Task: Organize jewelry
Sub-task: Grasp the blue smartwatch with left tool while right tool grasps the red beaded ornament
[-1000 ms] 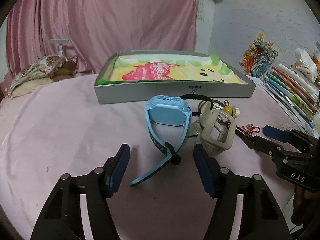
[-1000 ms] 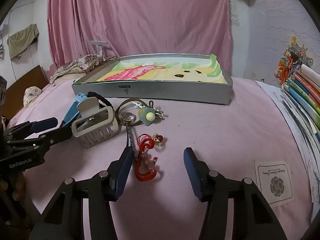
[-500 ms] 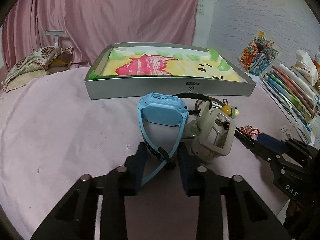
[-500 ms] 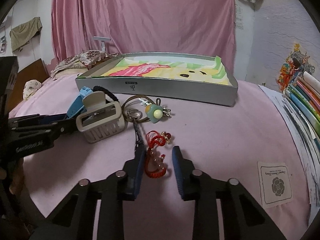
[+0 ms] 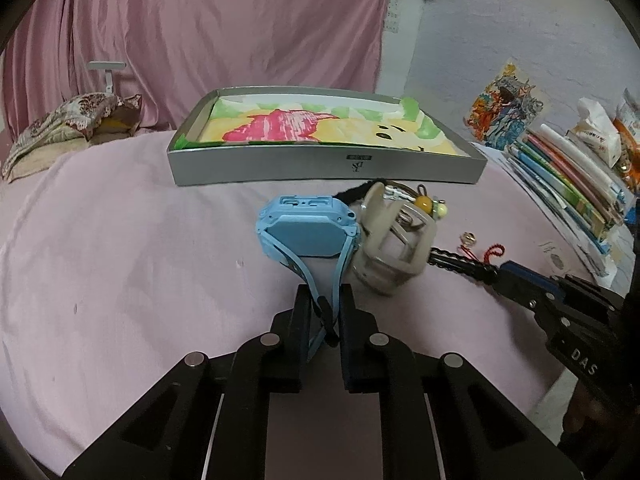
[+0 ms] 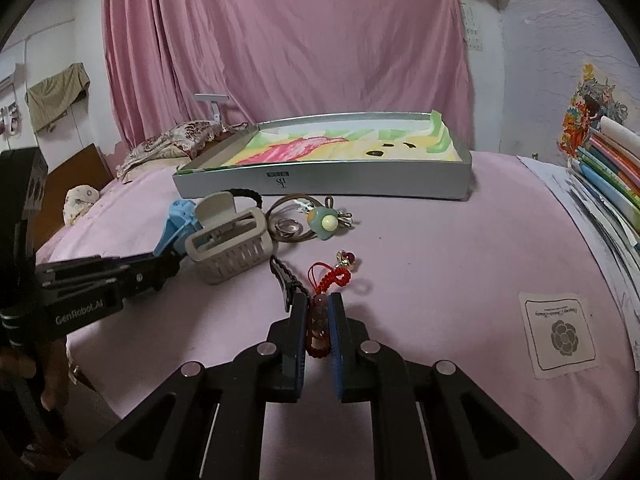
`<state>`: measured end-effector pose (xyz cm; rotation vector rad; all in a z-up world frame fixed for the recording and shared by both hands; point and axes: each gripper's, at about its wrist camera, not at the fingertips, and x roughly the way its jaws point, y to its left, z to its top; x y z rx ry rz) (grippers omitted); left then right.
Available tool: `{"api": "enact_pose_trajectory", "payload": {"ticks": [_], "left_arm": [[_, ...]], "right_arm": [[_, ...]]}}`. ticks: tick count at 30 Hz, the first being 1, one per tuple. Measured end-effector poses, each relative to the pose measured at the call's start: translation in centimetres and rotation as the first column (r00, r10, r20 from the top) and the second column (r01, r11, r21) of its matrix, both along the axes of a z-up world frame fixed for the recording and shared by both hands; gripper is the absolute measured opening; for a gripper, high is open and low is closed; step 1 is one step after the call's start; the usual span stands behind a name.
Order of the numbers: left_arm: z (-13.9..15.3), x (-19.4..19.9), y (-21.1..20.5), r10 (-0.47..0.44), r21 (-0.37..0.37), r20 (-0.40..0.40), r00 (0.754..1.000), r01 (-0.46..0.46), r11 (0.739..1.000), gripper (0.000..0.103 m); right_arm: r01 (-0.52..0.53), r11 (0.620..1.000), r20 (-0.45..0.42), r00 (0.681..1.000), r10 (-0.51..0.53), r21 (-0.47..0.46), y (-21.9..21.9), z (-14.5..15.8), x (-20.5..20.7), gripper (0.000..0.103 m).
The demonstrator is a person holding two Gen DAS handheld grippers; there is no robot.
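Observation:
My left gripper is shut on the strap of a blue watch, whose face points toward the tray. My right gripper is shut on a red beaded charm lying on the pink cloth. A beige hair claw sits right of the watch; it also shows in the right wrist view. A green-and-yellow keyring charm, a ring, a black hair tie and a black hair clip lie nearby. The grey tray stands behind them.
A stack of books and folders lies at the right edge, with a tissue pack beyond. A folded patterned cloth sits at the back left. A white label card lies on the cloth at the right.
Both grippers have closed: the left onto the watch strap, the right onto the red charm. Both have moved forward a little.

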<state>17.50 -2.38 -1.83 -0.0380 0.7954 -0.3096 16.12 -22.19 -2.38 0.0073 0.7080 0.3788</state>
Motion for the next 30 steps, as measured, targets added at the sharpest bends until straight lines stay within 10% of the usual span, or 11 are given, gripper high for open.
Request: {"api": "enact_pose_trajectory", "payload": {"ticks": [30], "left_arm": [[1.5,-4.4,-0.6,0.017,-0.037,0.056,0.998,-0.015,0.999,0.009]], "right_arm": [[-0.025,0.999,-0.006,1.0,0.025,-0.026,-0.9,0.0,-3.7,0.01]]}}
